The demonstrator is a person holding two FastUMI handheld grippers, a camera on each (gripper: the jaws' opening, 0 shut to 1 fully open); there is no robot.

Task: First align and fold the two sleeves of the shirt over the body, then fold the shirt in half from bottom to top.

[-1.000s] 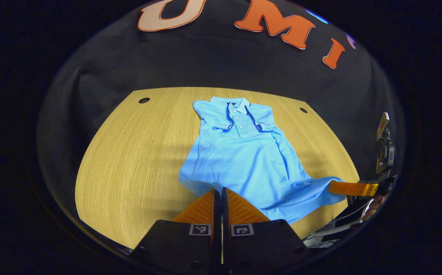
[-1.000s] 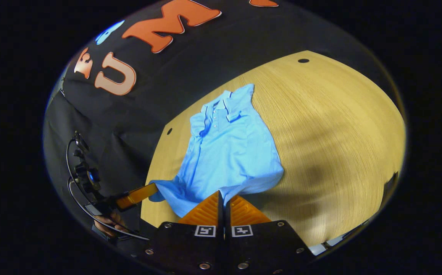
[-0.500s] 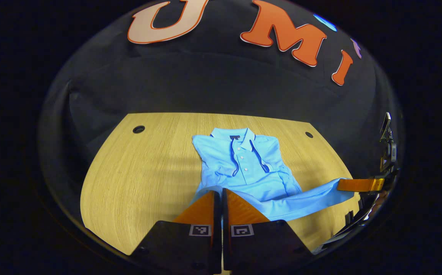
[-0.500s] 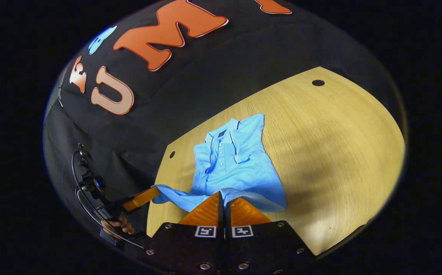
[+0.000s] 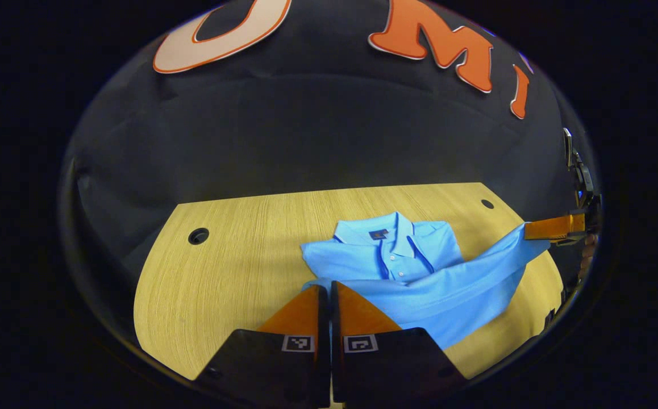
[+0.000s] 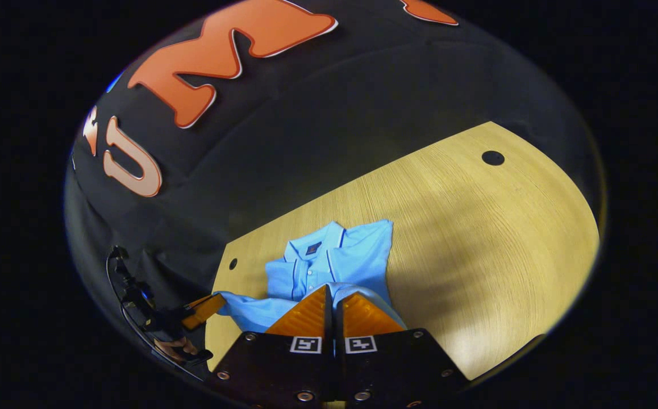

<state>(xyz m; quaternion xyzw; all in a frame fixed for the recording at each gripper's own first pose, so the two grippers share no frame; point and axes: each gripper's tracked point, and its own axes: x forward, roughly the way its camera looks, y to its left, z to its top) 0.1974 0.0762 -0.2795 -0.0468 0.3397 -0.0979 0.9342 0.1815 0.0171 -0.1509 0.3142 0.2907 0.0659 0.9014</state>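
A light blue polo shirt (image 5: 420, 267) lies on the wooden table (image 5: 238, 255), collar (image 5: 386, 234) at the far side and sleeves folded over the chest. Its bottom hem is raised off the table and stretched between both grippers. In the left gripper view my left gripper (image 5: 329, 286) is shut on one hem corner, and my right gripper (image 5: 529, 230) holds the other corner at the far right. In the right gripper view my right gripper (image 6: 332, 288) is shut on the hem over the shirt (image 6: 334, 258), and my left gripper (image 6: 216, 301) pinches the cloth at the lower left.
The table has a round cable hole at each far corner (image 5: 198, 235) (image 5: 487, 203) (image 6: 492, 157). Black cloth wall stands right behind the table's far edge. A hand (image 6: 173, 346) holds the left gripper at the table's near side.
Both grippers have carried the lifted hem forward toward the collar. The shirt's lower half now hangs over its upper half, covering much of the body.
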